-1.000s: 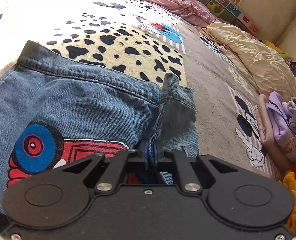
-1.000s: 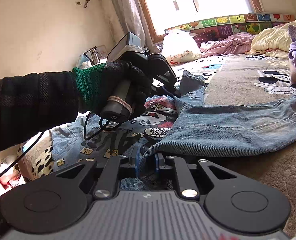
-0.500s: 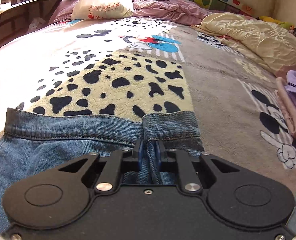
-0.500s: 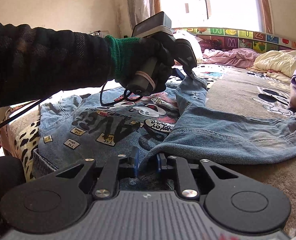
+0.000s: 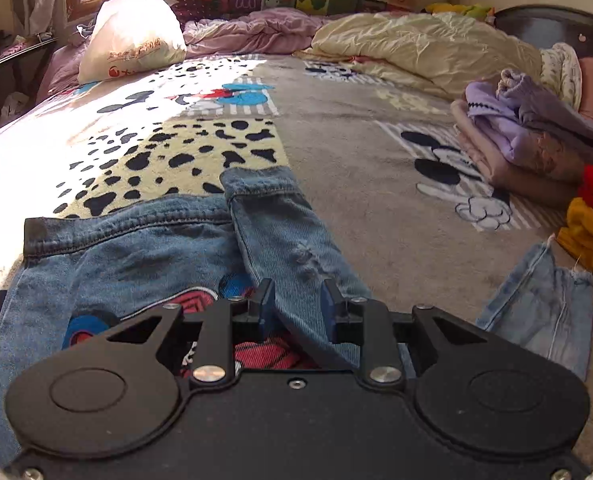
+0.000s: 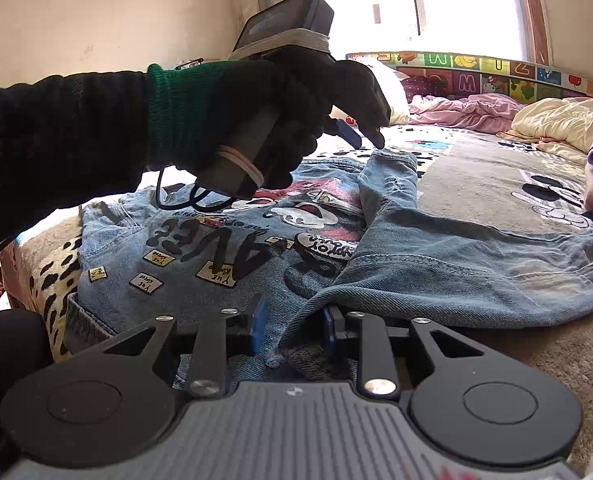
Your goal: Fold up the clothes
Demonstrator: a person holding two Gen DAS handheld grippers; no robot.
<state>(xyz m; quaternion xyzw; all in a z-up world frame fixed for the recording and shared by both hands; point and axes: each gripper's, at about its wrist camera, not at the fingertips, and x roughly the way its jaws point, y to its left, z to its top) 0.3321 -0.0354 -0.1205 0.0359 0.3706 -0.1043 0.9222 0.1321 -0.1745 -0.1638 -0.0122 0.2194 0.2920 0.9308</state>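
A blue denim jacket with a cartoon print lies flat on the bed. One sleeve is folded over its body, cuff pointing away. My left gripper is open just above that sleeve, holding nothing; in the right wrist view it hovers over the cuff in a black-gloved hand. My right gripper is open with a raised denim fold lying loose between its fingers. The other sleeve lies out to the right.
The bed is covered by a cartoon-mouse blanket. A stack of folded clothes, with red and yellow garments, sits at the right. A cream quilt, a pink sheet and a white bag lie at the far side.
Both grippers have opened and let go of the denim. The left one laid the sleeve across the jacket and has drawn back and up from it.
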